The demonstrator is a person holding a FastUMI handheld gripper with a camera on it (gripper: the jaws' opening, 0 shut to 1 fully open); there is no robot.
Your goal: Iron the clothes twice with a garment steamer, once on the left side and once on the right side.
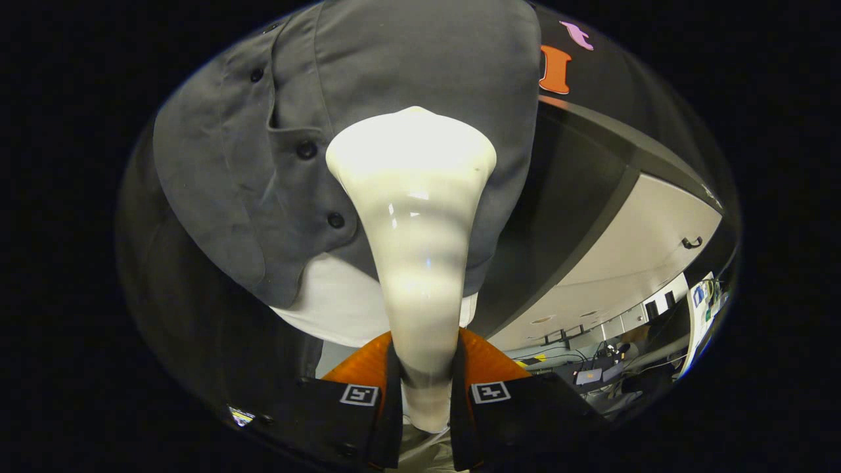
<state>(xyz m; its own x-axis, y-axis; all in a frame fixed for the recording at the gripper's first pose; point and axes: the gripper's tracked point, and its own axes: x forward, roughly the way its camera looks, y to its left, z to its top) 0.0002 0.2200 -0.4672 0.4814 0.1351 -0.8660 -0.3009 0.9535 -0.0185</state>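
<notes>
Gripper view, nearest first: my gripper (pixel 420 387) has both fingers pressed on the pale handle of the garment steamer (pixel 417 263), which runs straight ahead along the fingers and flares into its head. Beyond that head hangs the grey shirt (pixel 407 79), its buttoned placket (pixel 309 151) lying left of the steamer's axis. So I judge the head sits over the panel right of the buttons, with the other side off to my left.

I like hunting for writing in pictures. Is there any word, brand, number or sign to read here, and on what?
None is readable.
Steamer, held between the fingers of the gripper: no brand or wording shows.
Grey shirt: plain buttons, no label.
Square black-and-white markers on the fingers: patterns, not words.
Papers far behind: too small to read.
</notes>
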